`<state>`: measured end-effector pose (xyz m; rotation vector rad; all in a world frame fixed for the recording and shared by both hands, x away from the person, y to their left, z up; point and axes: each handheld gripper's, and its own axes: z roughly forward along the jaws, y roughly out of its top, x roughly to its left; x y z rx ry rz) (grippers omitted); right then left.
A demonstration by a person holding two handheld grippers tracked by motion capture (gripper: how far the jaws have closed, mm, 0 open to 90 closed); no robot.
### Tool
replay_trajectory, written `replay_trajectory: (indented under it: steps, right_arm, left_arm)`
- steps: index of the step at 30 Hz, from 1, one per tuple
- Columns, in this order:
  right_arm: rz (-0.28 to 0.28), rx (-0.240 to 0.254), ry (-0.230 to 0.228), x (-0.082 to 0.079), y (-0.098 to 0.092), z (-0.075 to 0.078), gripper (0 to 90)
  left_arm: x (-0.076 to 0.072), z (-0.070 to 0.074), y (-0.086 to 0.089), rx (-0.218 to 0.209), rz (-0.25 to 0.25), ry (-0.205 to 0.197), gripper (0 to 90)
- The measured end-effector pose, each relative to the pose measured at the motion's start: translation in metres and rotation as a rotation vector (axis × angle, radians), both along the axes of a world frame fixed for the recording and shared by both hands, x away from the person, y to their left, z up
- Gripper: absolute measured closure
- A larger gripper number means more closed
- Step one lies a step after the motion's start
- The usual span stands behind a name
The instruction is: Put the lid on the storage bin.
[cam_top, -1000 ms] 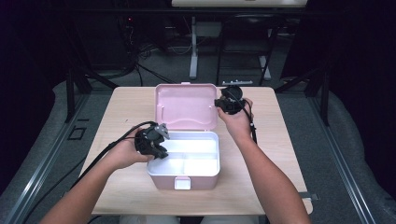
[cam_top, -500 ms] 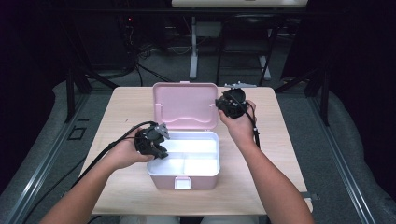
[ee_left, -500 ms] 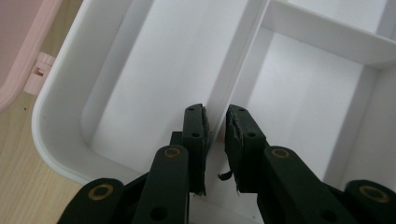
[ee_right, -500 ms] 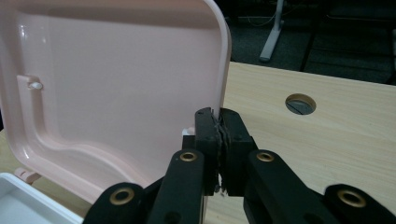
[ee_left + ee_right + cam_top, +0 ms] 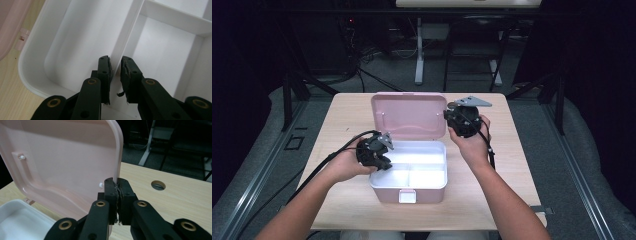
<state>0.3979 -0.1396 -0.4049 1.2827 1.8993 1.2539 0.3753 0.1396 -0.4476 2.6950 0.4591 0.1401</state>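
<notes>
Lid (image 5: 409, 116) pinched at its edge by the right gripper (image 5: 117, 185) to swing it; left gripper (image 5: 115, 62), jaws narrow astride the box's divider (image 5: 127, 32), steadies

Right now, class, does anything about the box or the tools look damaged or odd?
Yes: the black rubber pads of the left tool look frayed, a torn strip hanging off one. The right tool has ragged pads too. The pink plastic box and its raised lid look intact.

Lab or studio bay, mine: my light wooden table (image 5: 522, 165) at centre frame, grey carpet (image 5: 272, 130), black drapes (image 5: 592, 65) at right, cables (image 5: 377, 80) and stand legs (image 5: 419, 55) along the top.
</notes>
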Motion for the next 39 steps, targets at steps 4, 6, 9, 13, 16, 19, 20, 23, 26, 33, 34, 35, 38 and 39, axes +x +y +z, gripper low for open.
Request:
replay_trajectory:
  steps: [4, 6, 9, 13, 16, 19, 20, 23, 26, 33, 34, 35, 38, 39]
  right_arm:
    - [0.013, -0.016, -0.048, -0.014, 0.0, -0.002, 87.0]
    - [0.017, -0.017, -0.063, -0.02, -0.001, -0.002, 87.0]
    - [0.02, -0.018, -0.074, -0.025, -0.001, -0.003, 87.1]
    - [0.023, -0.028, -0.089, -0.028, -0.001, -0.004, 87.1]
    - [0.023, -0.023, -0.089, -0.029, -0.001, -0.004, 87.0]
    - [0.024, -0.017, -0.087, -0.029, -0.001, -0.004, 87.0]
    - [0.023, -0.015, -0.088, -0.029, -0.002, -0.004, 87.0]
    - [0.024, -0.01, -0.087, -0.029, -0.002, -0.005, 86.9]
    - [0.024, -0.009, -0.088, -0.029, -0.002, -0.005, 87.0]
    - [0.025, -0.011, -0.091, -0.031, -0.002, -0.005, 87.0]
    - [0.026, -0.012, -0.092, -0.031, -0.002, -0.005, 87.0]
    - [0.027, -0.012, -0.092, -0.031, -0.002, -0.005, 87.0]
    - [0.028, -0.012, -0.092, -0.031, -0.002, -0.005, 87.0]
    - [0.029, -0.012, -0.092, -0.031, -0.002, -0.005, 87.0]
  left_arm:
    - [-0.002, 0.0, 0.0, 0.001, 0.007, -0.013, 77.5]
    - [-0.002, 0.0, 0.0, 0.002, 0.007, -0.016, 77.3]
    - [-0.004, 0.0, 0.0, 0.001, 0.009, -0.028, 77.0]
    - [-0.004, 0.001, 0.001, -0.013, 0.022, -0.022, 73.9]
    - [-0.006, 0.007, 0.004, -0.057, 0.035, -0.025, 72.1]
    - [-0.008, 0.016, 0.011, -0.108, 0.061, -0.036, 70.6]
    - [-0.009, 0.019, 0.014, -0.126, 0.079, -0.043, 69.8]
    - [-0.009, 0.027, 0.022, -0.159, 0.121, -0.069, 69.2]
    - [-0.01, 0.036, 0.032, -0.202, 0.176, -0.117, 69.0]
    - [-0.011, 0.051, 0.052, -0.315, 0.287, -0.209, 67.1]
    - [-0.011, 0.052, 0.054, -0.332, 0.3, -0.213, 66.0]
    - [-0.011, 0.052, 0.056, -0.343, 0.314, -0.226, 65.9]
    - [-0.011, 0.053, 0.061, -0.371, 0.349, -0.259, 65.3]
    - [-0.01, 0.055, 0.064, -0.384, 0.36, -0.272, 65.1]
